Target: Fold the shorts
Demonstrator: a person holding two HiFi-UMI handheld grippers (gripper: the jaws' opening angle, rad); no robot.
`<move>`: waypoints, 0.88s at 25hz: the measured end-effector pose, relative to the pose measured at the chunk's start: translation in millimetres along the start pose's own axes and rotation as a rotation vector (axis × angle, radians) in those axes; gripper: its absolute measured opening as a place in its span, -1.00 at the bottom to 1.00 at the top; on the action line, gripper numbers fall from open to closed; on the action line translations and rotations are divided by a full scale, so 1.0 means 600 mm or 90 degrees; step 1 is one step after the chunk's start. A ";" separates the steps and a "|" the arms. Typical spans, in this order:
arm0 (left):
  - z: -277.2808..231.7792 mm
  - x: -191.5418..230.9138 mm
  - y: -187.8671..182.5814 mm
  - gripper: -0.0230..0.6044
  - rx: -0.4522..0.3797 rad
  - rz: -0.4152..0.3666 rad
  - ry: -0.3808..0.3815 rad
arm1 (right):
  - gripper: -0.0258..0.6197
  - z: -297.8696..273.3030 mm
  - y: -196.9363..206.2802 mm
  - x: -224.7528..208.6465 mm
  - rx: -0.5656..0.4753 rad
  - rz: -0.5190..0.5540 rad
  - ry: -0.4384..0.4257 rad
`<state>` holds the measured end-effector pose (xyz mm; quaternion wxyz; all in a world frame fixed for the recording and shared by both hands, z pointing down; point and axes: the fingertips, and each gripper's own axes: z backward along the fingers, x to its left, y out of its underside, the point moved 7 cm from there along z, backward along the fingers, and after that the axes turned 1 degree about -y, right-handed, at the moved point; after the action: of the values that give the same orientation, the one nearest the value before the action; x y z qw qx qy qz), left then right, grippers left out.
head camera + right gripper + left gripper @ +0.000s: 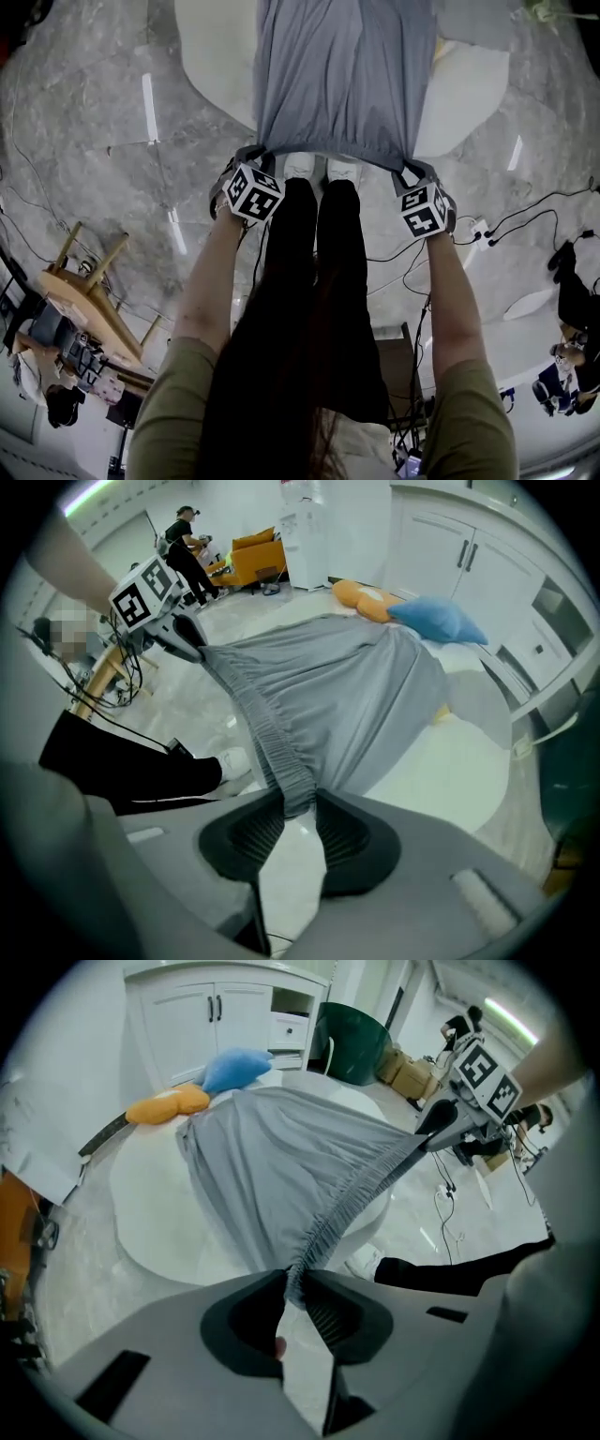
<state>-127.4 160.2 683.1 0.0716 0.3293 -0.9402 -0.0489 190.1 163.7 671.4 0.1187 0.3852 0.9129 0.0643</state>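
Pointing steeply down, left gripper [251, 155], right gripper [411, 169] clamp shorts [342, 75] waistband.

Blue cushion [234, 1068] and orange cushion [169, 1105] lie together on the round white table [150, 1218].

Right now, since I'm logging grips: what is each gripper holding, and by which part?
Both hold the grey fabric shorts by the gathered elastic waistband: the left gripper pinches one end, the right gripper the other.
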 end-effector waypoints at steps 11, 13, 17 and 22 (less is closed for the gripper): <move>0.129 -0.006 -0.093 -0.76 -0.116 -0.068 -0.079 | -0.60 0.137 -0.118 -0.069 -0.068 0.141 0.011; 0.155 0.000 -0.119 -0.78 -0.149 -0.095 -0.098 | -0.60 0.161 -0.163 -0.086 -0.082 0.213 0.018; 0.211 0.010 -0.174 -0.79 -0.217 -0.152 -0.119 | -0.60 0.215 -0.260 -0.101 -0.125 0.337 0.014; 0.265 0.009 -0.234 -0.79 -0.270 -0.266 -0.115 | -0.60 0.261 -0.363 -0.070 -0.160 0.494 -0.044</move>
<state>-72.3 54.7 507.8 0.0434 0.4873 -0.8238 -0.2866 110.3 -13.8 481.8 0.1626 0.6855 0.6803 0.2020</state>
